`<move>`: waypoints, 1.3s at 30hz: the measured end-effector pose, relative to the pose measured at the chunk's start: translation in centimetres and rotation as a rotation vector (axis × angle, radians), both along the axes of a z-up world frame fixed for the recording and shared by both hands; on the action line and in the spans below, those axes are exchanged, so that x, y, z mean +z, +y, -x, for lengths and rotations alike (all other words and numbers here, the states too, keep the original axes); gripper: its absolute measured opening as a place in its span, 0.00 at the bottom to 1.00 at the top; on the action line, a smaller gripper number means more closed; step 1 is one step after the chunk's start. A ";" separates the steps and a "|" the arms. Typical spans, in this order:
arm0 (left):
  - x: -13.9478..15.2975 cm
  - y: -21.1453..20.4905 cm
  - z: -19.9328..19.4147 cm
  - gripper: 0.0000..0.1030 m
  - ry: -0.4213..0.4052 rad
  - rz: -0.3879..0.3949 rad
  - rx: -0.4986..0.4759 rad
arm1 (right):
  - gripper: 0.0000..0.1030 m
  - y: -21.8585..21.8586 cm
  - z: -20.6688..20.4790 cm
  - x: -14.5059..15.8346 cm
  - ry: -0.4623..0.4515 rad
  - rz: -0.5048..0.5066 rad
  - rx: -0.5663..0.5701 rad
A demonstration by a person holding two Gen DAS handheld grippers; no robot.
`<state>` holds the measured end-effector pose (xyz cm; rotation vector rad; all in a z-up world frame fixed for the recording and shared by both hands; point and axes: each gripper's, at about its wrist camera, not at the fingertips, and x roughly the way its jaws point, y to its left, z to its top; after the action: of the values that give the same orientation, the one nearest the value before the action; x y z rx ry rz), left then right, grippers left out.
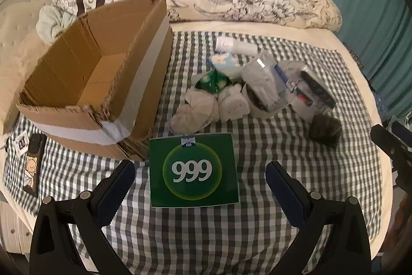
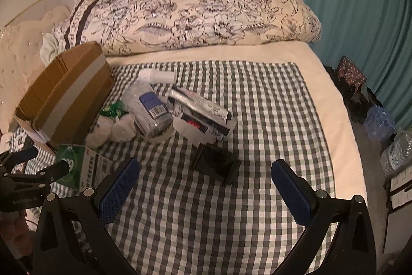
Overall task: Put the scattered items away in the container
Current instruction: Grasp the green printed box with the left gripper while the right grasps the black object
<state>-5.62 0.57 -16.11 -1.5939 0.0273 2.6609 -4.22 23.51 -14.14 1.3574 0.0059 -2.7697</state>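
Observation:
An open cardboard box [image 1: 97, 68] stands on the checked cloth [image 1: 257, 197] at the left. My left gripper [image 1: 200, 170] is open, and a green "999" carton [image 1: 194, 169] lies flat on the cloth in line with the gap between its fingers. Beyond it lie white rolled cloths [image 1: 195, 110], a green packet [image 1: 212, 81], a white tube [image 1: 235, 44], a clear pack [image 1: 267, 84] and a silver packet [image 1: 314, 92]. My right gripper [image 2: 204, 165] is open above a black object [image 2: 216, 164], not touching it. The box [image 2: 67, 97] appears at the left in the right wrist view.
A floral duvet [image 2: 206, 9] is piled along the back of the bed. A teal curtain [image 2: 347, 4] hangs at the right, with water bottles [image 2: 379, 120] on the floor below. A cartoon-printed dark item [image 1: 32, 166] lies left of the box.

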 end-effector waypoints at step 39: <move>-8.8 -0.2 4.2 1.00 -0.159 -0.005 -0.011 | 0.99 1.0 7.3 -13.6 -0.212 -0.006 -0.099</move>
<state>-9.84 0.33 -24.89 -1.7919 0.0243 2.5152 -11.54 24.56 -27.75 1.6891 -0.0642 -2.6881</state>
